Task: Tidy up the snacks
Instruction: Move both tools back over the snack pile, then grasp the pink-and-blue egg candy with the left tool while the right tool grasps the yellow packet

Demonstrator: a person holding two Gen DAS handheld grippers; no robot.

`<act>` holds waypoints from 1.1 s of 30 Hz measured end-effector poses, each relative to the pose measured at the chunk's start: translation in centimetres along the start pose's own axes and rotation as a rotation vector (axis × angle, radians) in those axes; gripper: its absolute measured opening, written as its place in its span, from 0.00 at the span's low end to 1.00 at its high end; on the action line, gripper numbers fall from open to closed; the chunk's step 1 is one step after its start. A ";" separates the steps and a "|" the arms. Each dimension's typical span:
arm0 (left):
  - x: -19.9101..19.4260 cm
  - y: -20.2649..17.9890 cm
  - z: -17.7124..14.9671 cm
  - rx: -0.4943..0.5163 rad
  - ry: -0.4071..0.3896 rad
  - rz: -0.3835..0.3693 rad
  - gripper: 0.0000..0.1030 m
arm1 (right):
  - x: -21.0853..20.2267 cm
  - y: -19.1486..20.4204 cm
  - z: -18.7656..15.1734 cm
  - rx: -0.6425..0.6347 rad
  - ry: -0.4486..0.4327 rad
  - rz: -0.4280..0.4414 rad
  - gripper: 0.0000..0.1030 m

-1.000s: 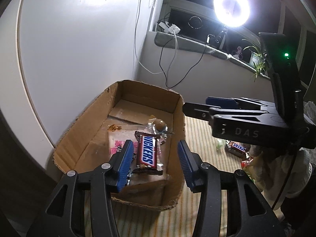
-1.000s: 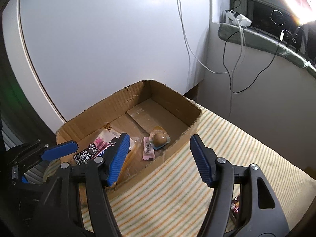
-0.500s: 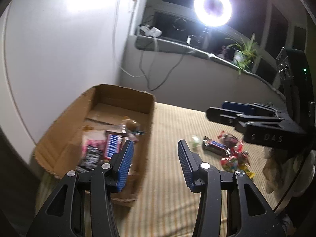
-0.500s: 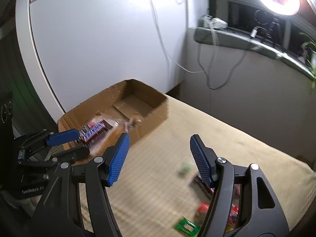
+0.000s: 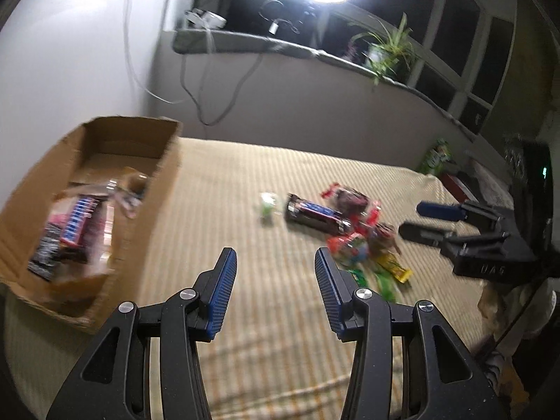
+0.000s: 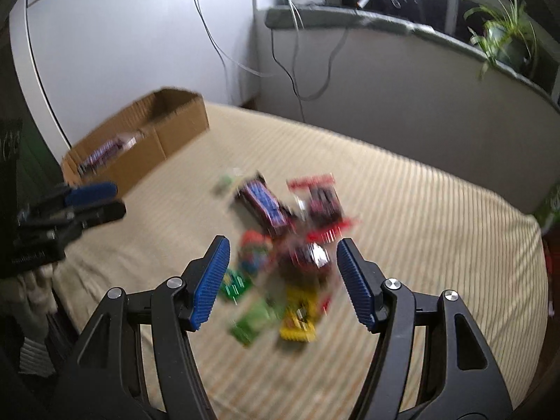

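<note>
A cardboard box [image 5: 164, 171] stands at the left of the striped bed and holds several snacks, a Snickers bar [image 5: 75, 224] among them; it also shows in the right wrist view [image 6: 175, 133]. A pile of loose snacks [image 5: 350, 231] lies mid-bed, with a dark Snickers bar [image 5: 315, 215] and red, green and yellow packets [image 6: 297, 318]. My left gripper [image 5: 274, 290] is open and empty over bare cloth between box and pile. My right gripper [image 6: 283, 276] is open and empty just above the pile. Both views are motion-blurred.
The striped bed cover [image 5: 245, 343] spreads under everything. A white wall [image 5: 70, 52] is behind the box. A window ledge [image 5: 280, 47] carries cables, a ring light and a plant [image 6: 504, 38]. A green packet [image 5: 435, 155] lies at the bed's far right edge.
Both grippers have swung right, away from the box toward the snack pile. The box has slid to the left of both views. Both stay open and empty.
</note>
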State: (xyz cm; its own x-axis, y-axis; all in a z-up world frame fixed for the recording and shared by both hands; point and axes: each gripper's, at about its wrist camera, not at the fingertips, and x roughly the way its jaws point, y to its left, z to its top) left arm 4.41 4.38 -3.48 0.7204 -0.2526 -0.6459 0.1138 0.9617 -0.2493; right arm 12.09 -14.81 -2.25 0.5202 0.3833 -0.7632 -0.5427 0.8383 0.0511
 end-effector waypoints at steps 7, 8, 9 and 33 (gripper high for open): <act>1.9 -2.9 -0.5 0.033 0.056 -0.070 0.44 | 0.9 -1.8 -3.7 0.057 0.069 -0.025 0.64; 2.1 -3.1 -0.5 0.038 0.061 -0.076 0.44 | 1.1 -1.9 -3.9 0.065 0.073 -0.024 0.64; 2.4 -3.5 -0.6 0.042 0.066 -0.083 0.44 | 1.3 -2.1 -4.0 0.074 0.076 -0.021 0.64; 10.3 -6.2 0.3 0.075 0.217 -0.119 0.44 | 4.3 -2.9 -4.4 0.069 0.134 -0.009 0.35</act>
State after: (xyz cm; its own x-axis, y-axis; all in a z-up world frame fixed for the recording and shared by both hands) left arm 11.28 -4.18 -8.38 0.5360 -0.3733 -0.7572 0.2451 0.9271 -0.2835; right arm 12.97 -17.27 -8.52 0.4296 0.3248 -0.8426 -0.4899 0.8677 0.0847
